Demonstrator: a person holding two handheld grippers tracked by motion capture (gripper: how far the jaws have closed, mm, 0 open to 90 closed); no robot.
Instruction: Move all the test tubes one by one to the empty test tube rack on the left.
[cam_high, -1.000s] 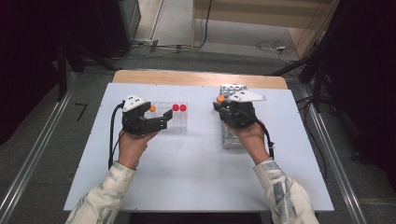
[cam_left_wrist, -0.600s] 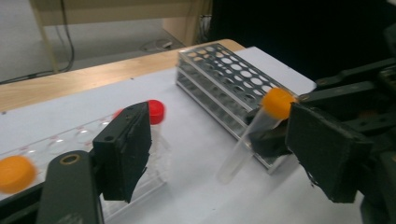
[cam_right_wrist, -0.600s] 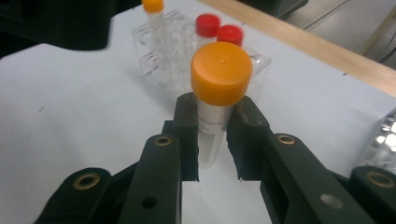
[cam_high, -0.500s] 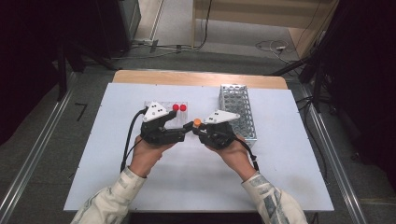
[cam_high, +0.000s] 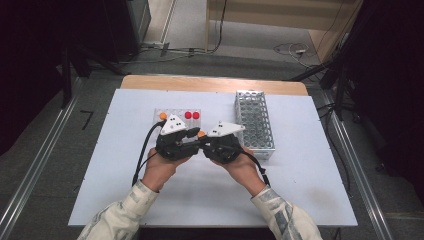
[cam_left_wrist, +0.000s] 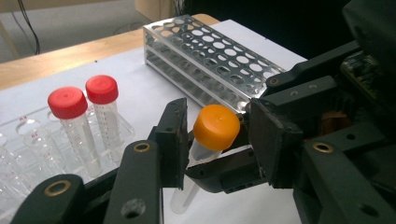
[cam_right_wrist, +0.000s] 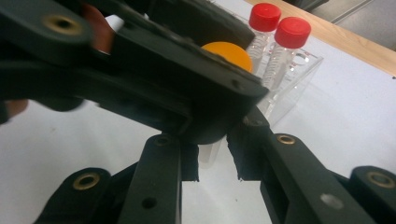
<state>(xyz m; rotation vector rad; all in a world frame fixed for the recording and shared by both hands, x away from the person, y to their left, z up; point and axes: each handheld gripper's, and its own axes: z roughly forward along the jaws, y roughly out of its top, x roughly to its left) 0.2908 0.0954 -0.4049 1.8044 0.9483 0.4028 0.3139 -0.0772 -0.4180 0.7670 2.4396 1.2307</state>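
I hold the right tool (cam_high: 204, 145) clamped on the body of the orange-capped tube (cam_left_wrist: 215, 127), which hangs between both tools above the worktop (cam_high: 300, 190). My left tool (cam_left_wrist: 217, 140) has just been closing around its cap, pads not yet pressing. Behind the left tool stand 2 red-capped tubes (cam_left_wrist: 67, 102) and the metal rack (cam_left_wrist: 210, 56).
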